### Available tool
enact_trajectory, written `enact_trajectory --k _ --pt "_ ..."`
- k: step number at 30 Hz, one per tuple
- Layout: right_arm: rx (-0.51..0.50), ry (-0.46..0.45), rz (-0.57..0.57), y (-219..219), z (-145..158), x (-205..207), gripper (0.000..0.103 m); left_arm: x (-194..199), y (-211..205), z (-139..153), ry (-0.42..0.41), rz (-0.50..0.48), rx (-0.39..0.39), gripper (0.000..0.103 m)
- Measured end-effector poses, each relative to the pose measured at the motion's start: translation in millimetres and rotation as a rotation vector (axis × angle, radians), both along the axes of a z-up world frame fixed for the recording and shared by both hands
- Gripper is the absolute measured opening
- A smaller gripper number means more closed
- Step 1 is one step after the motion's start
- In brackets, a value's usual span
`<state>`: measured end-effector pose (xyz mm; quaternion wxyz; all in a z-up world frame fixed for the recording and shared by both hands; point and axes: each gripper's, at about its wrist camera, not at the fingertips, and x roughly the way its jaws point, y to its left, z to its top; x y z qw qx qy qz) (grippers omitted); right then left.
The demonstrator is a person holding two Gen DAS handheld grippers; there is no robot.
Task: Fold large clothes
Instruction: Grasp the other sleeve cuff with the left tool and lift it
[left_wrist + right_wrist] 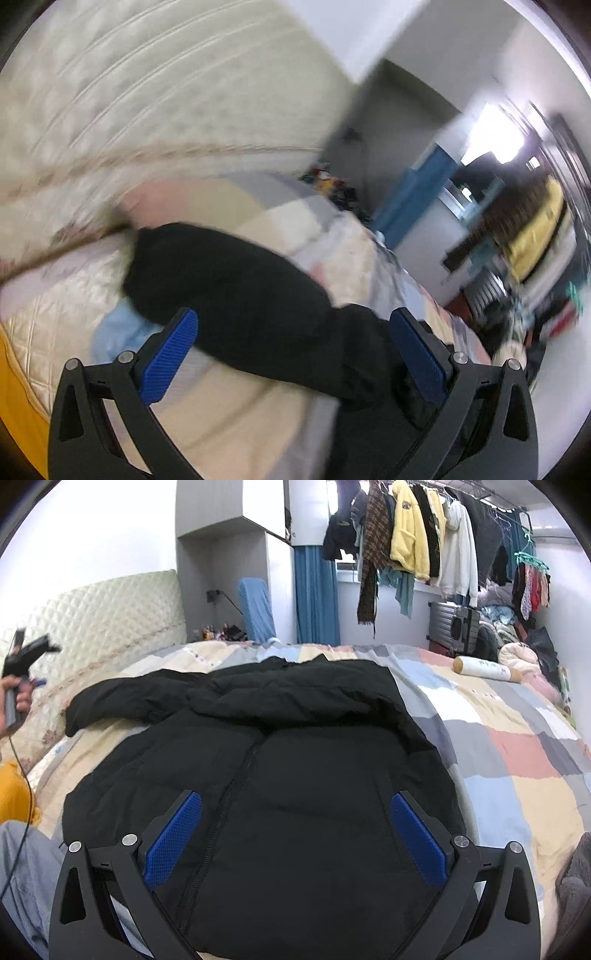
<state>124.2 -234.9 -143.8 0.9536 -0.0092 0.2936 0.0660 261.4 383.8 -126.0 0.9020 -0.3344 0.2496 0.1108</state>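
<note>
A patchwork quilt covers the bed beneath hanging clothes.

You see a matt black padded cloth jacket on a soft patchwork cloth quilt. Your right gripper has ribbed blue pads and matt black plastic. The headboard looks quilted, slightly glossy.

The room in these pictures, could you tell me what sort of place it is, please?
Most likely a lived-in bedroom. A bed with a patchwork quilt and quilted headboard fills it, a black puffer jacket lies spread on top, and a rail of hanging clothes runs along the wall.
</note>
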Motion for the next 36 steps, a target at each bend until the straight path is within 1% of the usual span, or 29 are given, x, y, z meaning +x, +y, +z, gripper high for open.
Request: enact_trajectory --k 1,2,5,6,8,11,13,15,18,20,23,25,26,28,29,31,32,34,36 --pt "0.0 0.005 -0.005 -1 -1 2 0.103 0 12 -12 0.01 0.021 -0.027 0.103" --pt "0.002 0.016 -0.012 -1 -3 5 0.103 -2 27 -29 0.022 0.048 -0.069 0.103" --pt "0.021 0.045 -0.018 -1 -7 13 0.103 -1 53 -77 0.045 0.09 -0.188 0.102" --pt "0.023 0.053 -0.021 0 -9 16 0.103 0 60 -92 0.053 0.101 -0.223 0.102" --pt "0.024 0.068 -0.031 1 -11 21 0.103 3 67 -116 0.067 0.128 -0.268 0.102" --pt "0.048 0.092 -0.041 3 -14 29 0.103 15 80 -154 0.069 0.151 -0.355 0.099" --pt "0.061 0.1 -0.052 4 -16 33 0.103 24 85 -170 0.064 0.151 -0.385 0.098" --pt "0.062 0.106 -0.066 5 -18 37 0.103 32 89 -179 0.065 0.162 -0.398 0.098" --pt "0.067 0.113 -0.086 5 -18 44 0.103 46 98 -192 0.034 0.173 -0.447 0.097" --pt "0.076 0.112 -0.097 6 -17 49 0.103 53 98 -194 0.019 0.186 -0.453 0.096" --pt "0.068 0.113 -0.108 8 -18 55 0.103 64 99 -192 -0.013 0.194 -0.445 0.089" --pt "0.072 0.124 -0.109 9 -19 60 0.103 70 101 -189 -0.034 0.194 -0.444 0.079" --pt "0.074 0.131 -0.108 9 -20 61 0.103 73 100 -187 -0.036 0.194 -0.44 0.077" --pt "0.067 0.136 -0.107 11 -21 63 0.103 79 99 -177 -0.041 0.184 -0.408 0.056" --pt "0.063 0.136 -0.107 12 -21 64 0.103 81 98 -173 -0.035 0.188 -0.388 0.053" --pt "0.058 0.136 -0.109 12 -21 64 0.103 79 97 -166 -0.025 0.191 -0.362 0.035" --pt "0.06 0.136 -0.108 12 -21 64 0.103 77 97 -162 -0.024 0.194 -0.353 0.03" --pt "0.057 0.131 -0.109 13 -20 63 0.103 70 96 -148 -0.023 0.206 -0.311 0.014" --pt "0.049 0.124 -0.109 13 -18 61 0.103 68 95 -129 -0.021 0.226 -0.259 0.008"
